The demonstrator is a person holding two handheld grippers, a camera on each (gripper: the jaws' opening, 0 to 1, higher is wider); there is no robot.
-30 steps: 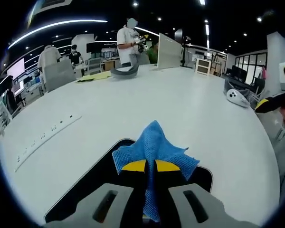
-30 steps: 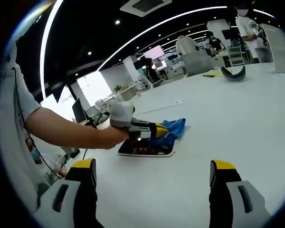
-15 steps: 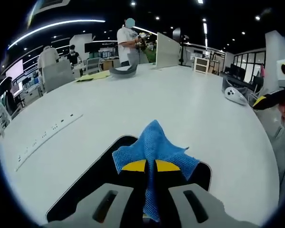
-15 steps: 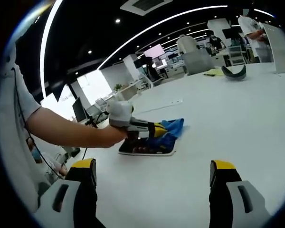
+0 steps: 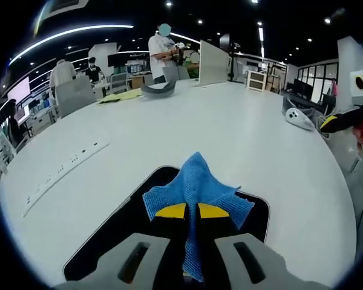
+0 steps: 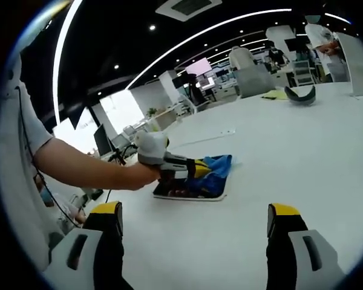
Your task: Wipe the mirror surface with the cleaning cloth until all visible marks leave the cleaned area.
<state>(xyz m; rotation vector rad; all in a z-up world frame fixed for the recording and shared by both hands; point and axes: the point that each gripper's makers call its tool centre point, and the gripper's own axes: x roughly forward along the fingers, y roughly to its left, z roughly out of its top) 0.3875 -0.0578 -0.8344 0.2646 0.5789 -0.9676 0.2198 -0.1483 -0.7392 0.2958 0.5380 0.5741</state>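
Mirror is laid flat on the white table, beneath the left gripper. Blue cleaning cloth is pinched between its closed fingers and pressed onto the mirror. Right gripper is held wide apart, empty, with the person's forearm seen beyond its fingers.

The wide white bench lies open ahead of the flat dark rectangular mirror. Obstacles sit well apart: a white handheld controller at its right edge, a grey curved headset far off.
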